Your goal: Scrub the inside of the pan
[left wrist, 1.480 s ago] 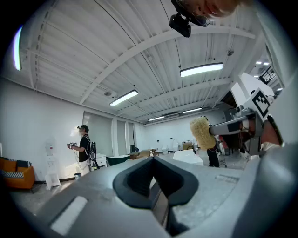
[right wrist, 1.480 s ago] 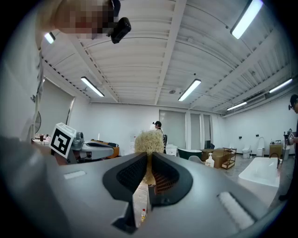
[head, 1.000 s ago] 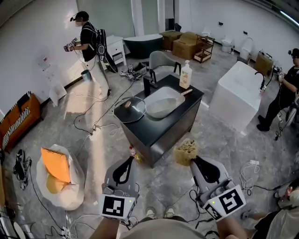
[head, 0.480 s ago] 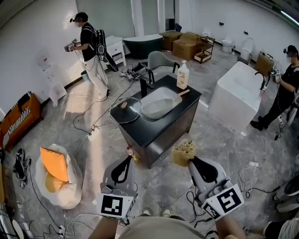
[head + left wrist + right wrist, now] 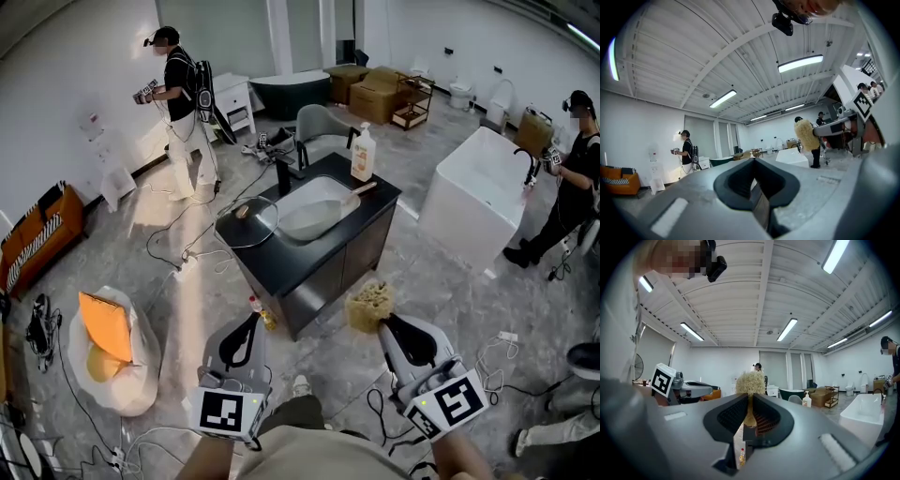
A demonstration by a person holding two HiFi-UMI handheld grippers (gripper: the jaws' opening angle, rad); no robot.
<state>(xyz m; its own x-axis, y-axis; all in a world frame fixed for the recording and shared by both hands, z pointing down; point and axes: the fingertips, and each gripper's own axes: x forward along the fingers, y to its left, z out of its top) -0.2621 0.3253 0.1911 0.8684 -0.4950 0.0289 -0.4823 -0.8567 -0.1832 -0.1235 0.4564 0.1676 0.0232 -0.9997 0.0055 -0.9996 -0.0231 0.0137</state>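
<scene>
The pan [image 5: 246, 223], round and under a glass lid, sits on the near left corner of a black counter [image 5: 323, 255] across the floor ahead. My right gripper [image 5: 382, 323] is shut on a yellowish fibrous scrub sponge [image 5: 370, 305], which sticks out past its tips; in the right gripper view the sponge [image 5: 750, 383] is pinched between the jaws of the right gripper [image 5: 750, 401]. My left gripper [image 5: 251, 323] is shut with nothing in it, and its jaws meet in the left gripper view [image 5: 754, 176]. Both grippers are held level, well short of the counter.
The counter holds a white sink basin [image 5: 314, 208], a black faucet [image 5: 284, 173] and a soap bottle [image 5: 361, 155]. Cables cross the floor. A small bottle [image 5: 255, 309] stands by the counter's base. A white bag [image 5: 117, 352] lies left, a white bathtub [image 5: 478, 192] right. Other people stand around.
The counter has slid a little left in the head view as I step across the floor. Both grippers keep their pose, the right still shut on the sponge. The person at right has walked.
</scene>
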